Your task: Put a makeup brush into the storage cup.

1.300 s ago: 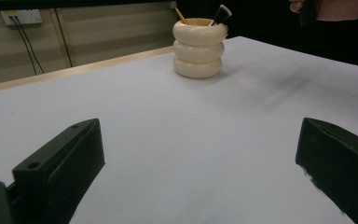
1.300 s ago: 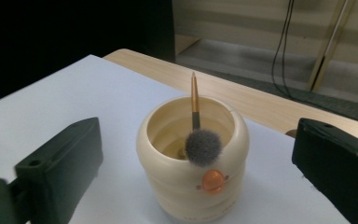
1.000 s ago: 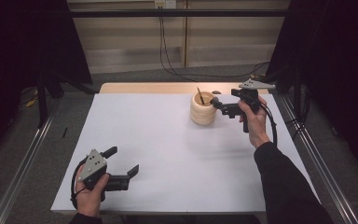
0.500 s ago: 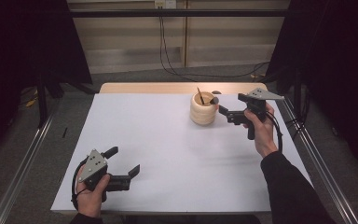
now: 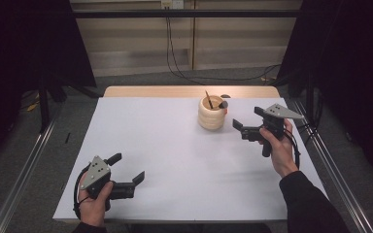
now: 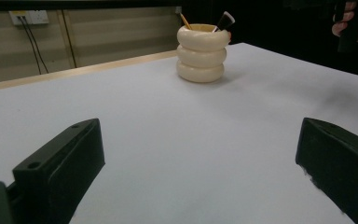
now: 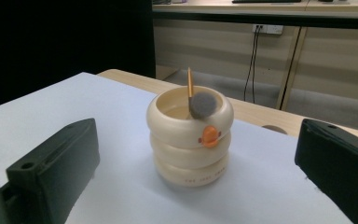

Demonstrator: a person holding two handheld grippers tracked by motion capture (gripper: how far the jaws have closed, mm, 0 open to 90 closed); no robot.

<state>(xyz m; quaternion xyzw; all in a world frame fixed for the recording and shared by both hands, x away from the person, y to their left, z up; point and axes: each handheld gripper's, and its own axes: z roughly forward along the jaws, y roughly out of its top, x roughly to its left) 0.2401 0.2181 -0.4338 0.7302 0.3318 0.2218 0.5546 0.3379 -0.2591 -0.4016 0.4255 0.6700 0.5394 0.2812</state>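
Three-ringed cream holder (image 7: 189,140), pencil (image 7: 189,82) inside; both grippers spread, empty.

Probably a lab: black curtains (image 5: 24,43), railed table (image 5: 175,145)

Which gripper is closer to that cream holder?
The right gripper, open just right of the holder. The left gripper, also open, sits far off at the table's near left corner.

cream holder (image 5: 211,117), white table (image 5: 175,145), black tools
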